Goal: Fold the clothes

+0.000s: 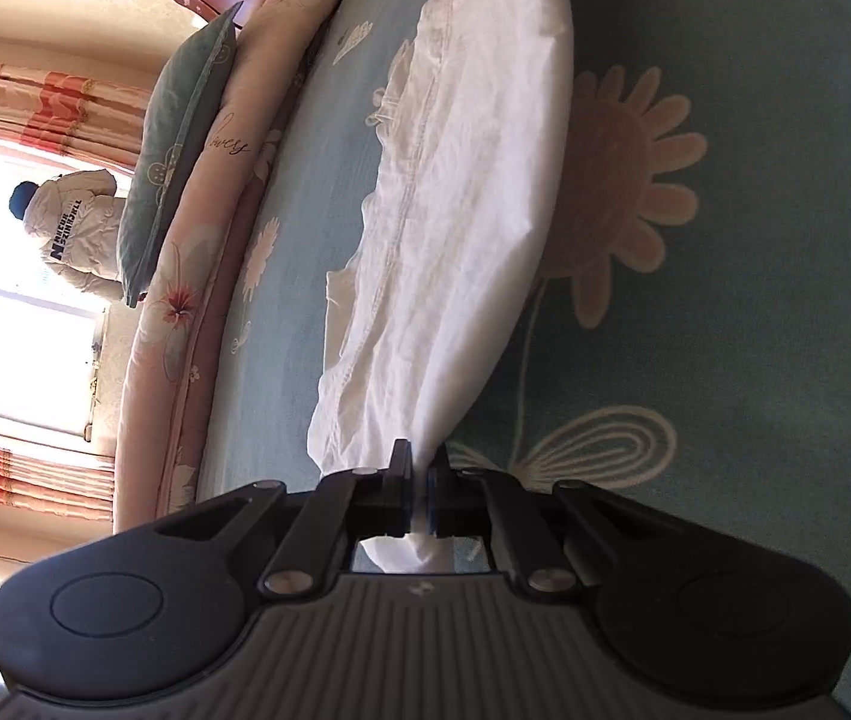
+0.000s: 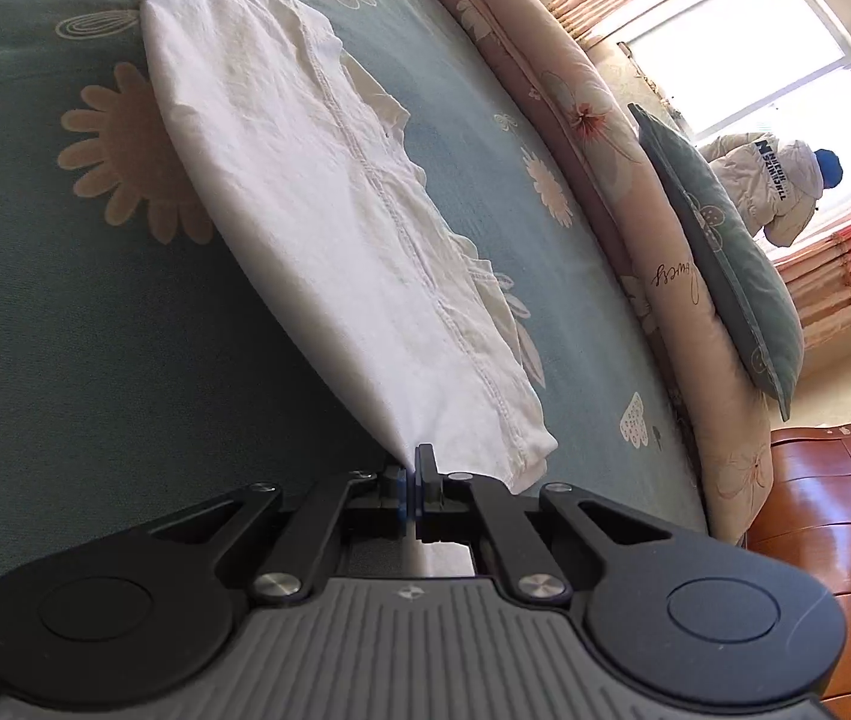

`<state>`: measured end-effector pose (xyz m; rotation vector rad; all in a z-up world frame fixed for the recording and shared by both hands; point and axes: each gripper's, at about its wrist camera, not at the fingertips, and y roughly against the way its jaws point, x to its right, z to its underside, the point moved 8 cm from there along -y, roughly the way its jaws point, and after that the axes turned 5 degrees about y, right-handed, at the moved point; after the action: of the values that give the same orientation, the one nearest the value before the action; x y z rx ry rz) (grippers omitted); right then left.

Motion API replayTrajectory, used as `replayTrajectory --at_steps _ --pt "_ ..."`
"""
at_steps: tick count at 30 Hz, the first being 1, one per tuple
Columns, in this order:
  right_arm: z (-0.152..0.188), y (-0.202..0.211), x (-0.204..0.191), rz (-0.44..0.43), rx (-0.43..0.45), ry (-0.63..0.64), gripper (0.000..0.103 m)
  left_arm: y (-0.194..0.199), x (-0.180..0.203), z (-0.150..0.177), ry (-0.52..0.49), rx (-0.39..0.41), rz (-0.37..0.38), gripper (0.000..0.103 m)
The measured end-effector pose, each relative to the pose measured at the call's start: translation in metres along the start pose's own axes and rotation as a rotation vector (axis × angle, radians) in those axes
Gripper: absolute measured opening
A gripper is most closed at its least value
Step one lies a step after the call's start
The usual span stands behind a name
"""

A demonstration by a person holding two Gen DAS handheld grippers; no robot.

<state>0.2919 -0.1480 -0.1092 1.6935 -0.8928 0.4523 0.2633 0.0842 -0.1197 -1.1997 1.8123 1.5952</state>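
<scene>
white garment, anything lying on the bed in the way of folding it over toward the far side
Nothing visible does. The left gripper and right gripper are each shut on a corner of the white garment, its near edge raised. The blue bedspread beyond it is bare up to the rolled quilt and green pillow along the far edge.

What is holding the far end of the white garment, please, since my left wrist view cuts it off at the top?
Observer: The right gripper holds it; its fingers are shut on a corner of the white garment.
Operator: Thank you. Is that end lifted clear of the bedsheet?
Observer: Only partly. The pinched corner is raised, but the stitched hem beside it droops to the bedsheet and seems to touch it.
</scene>
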Motion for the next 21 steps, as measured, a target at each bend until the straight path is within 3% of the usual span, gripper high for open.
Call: replayTrajectory --at_steps 12,17,21 --pt "0.033 0.108 -0.063 -0.148 -0.023 -0.027 0.002 0.106 0.057 -0.002 0.018 -0.006 0.114 0.003" --pt "0.044 0.119 -0.082 -0.192 -0.069 -0.069 0.004 0.120 0.075 0.003 0.021 -0.041 0.168 0.009" --pt "0.047 0.132 -0.088 -0.222 -0.069 -0.106 0.014 0.137 0.078 0.009 0.028 -0.051 0.225 0.013"
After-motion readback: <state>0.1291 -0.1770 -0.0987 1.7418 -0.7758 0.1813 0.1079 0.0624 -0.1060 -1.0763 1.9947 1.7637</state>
